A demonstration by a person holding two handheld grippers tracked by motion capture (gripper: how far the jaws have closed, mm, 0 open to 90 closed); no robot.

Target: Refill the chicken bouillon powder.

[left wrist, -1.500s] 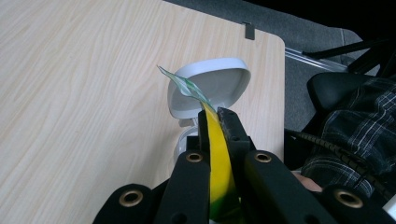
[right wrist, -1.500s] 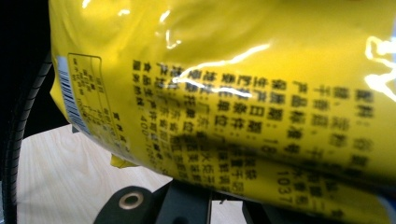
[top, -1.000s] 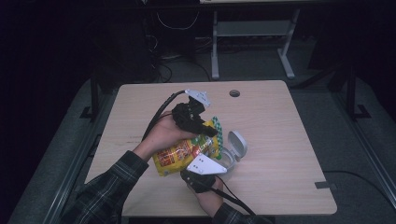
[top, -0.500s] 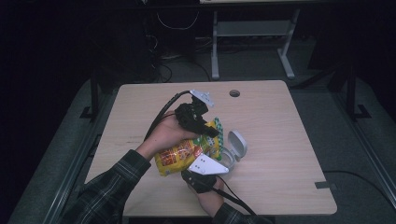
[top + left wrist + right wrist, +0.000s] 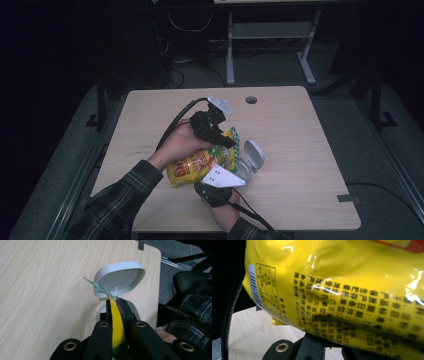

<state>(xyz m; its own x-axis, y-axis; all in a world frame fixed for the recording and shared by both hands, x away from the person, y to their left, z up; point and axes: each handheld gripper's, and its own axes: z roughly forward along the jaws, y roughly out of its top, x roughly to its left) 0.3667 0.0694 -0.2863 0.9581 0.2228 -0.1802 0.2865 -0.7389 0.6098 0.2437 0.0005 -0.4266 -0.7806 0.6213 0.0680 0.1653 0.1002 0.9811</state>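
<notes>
My left gripper (image 5: 220, 136) is clamped on the top edge of the yellow snack bag (image 5: 197, 165), the film pinched flat between its jaws. My right gripper (image 5: 216, 186) grips the bag's lower end, jaws closed on it. The bag hangs tilted above the tabletop (image 5: 300, 150), toward its near edge, right beside the open white container (image 5: 247, 162), whose hinged lid (image 5: 120, 277) stands up.

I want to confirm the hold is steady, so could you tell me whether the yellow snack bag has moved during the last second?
No. The yellow snack bag sits in the same spot beside the open white container.
</notes>
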